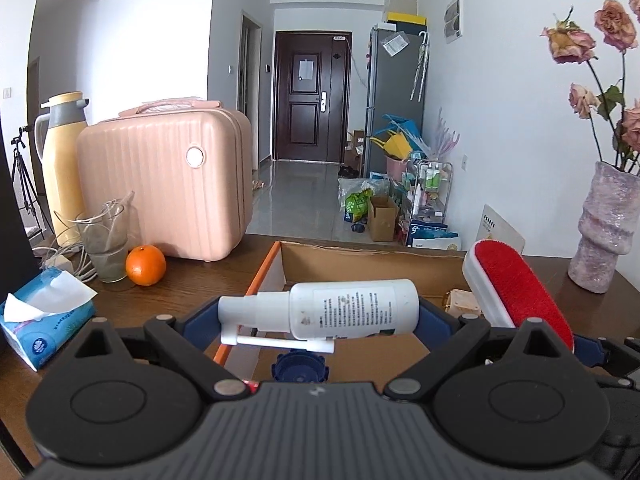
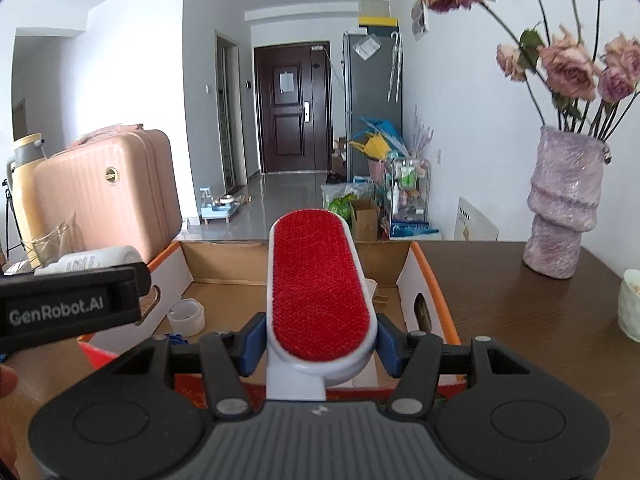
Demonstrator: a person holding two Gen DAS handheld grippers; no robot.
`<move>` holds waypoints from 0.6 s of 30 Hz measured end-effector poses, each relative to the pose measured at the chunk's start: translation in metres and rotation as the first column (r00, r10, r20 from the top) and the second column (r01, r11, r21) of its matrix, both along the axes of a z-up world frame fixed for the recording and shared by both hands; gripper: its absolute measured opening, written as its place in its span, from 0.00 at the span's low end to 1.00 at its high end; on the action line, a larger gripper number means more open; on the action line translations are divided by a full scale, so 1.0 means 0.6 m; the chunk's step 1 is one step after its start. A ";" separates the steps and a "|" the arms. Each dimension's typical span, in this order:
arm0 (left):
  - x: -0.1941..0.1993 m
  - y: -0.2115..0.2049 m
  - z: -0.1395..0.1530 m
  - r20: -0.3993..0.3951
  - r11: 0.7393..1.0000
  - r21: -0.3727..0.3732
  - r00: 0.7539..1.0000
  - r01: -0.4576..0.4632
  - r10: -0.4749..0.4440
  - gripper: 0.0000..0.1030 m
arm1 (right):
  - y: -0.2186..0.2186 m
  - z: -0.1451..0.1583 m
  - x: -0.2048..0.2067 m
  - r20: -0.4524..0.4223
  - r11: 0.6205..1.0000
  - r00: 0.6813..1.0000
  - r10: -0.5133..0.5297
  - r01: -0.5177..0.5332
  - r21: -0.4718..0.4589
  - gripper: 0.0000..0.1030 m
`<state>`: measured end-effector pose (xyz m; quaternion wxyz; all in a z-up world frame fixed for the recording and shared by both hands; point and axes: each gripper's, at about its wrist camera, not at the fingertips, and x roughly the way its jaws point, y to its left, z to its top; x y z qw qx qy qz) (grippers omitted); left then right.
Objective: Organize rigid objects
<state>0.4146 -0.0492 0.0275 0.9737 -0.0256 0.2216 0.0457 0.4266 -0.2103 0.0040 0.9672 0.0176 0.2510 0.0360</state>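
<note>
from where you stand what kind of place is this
Most likely a lived-in flat: a dark wooden table facing an entrance hall with a front door and a fridge, plus home clutter such as a pink suitcase and a vase of dried roses.

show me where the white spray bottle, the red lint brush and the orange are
white spray bottle (image 1: 352,308), left wrist view, on its labelled body.
red lint brush (image 2: 318,284), right wrist view, on its red pad.
orange (image 1: 145,265), left wrist view, on its peel.

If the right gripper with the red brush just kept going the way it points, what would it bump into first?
Probably the cardboard box: the right gripper, shut on the lint brush, points forward and slightly down over the open box, so the brush tip would likely meet its floor or far wall. Depth is uncertain.
</note>
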 end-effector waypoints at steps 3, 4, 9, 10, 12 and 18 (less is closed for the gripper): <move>0.020 0.000 -0.001 -0.006 1.000 -0.003 1.000 -0.003 0.003 0.96 | -0.002 -0.001 0.027 -0.019 1.000 1.000 -0.016 0.016 0.001 0.54; 0.028 -0.001 -0.003 -0.008 1.000 -0.002 1.000 -0.005 0.005 0.96 | -0.003 -0.002 0.037 -0.027 1.000 0.999 -0.019 0.019 0.003 0.54; 0.064 -0.001 -0.010 -0.028 1.000 0.003 1.000 -0.015 0.015 0.96 | 0.001 -0.007 0.070 -0.061 1.000 0.998 -0.023 0.024 0.007 0.54; 0.072 -0.001 -0.011 -0.032 1.000 0.003 0.999 -0.015 0.015 0.96 | 0.002 -0.009 0.078 -0.068 1.000 0.997 -0.022 0.023 0.005 0.54; 0.086 -0.001 -0.015 -0.040 1.000 0.007 0.999 -0.018 0.018 0.96 | 0.005 -0.012 0.089 -0.079 1.000 0.997 -0.020 0.020 0.000 0.54; 0.117 -0.001 -0.025 -0.065 1.000 0.019 0.998 -0.017 0.018 0.96 | 0.014 -0.019 0.114 -0.097 1.000 0.995 -0.025 0.023 -0.019 0.54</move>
